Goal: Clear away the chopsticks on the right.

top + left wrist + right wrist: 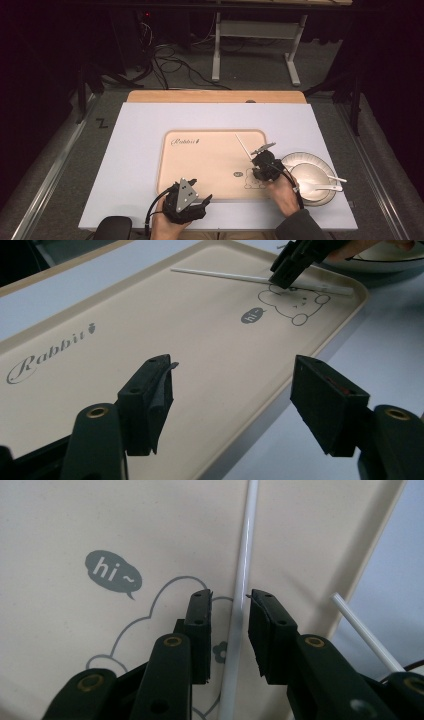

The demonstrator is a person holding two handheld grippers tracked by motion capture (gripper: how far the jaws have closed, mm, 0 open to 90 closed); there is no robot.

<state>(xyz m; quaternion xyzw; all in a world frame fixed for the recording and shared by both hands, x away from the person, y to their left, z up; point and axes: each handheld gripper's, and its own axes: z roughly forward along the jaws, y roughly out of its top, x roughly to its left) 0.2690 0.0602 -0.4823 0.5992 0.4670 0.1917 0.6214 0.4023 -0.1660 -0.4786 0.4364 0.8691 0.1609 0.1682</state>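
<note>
While the white chopstick (pixel 242 585) lies between its jaws untouched, the right tool (pixel 230 600) stands narrowly parted over the tray (pixel 75 520).

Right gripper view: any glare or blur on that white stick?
Right gripper view: a bright glare streak runs along the white chopstick, while the near fingers look soft. High view: the room behind the table is nearly black.

The tray (pixel 150 315) reads "Rabbit" (pixel 50 352) in script at its far left; a speech bubble by a drawn bear says "hi~" (pixel 113 573).
</note>
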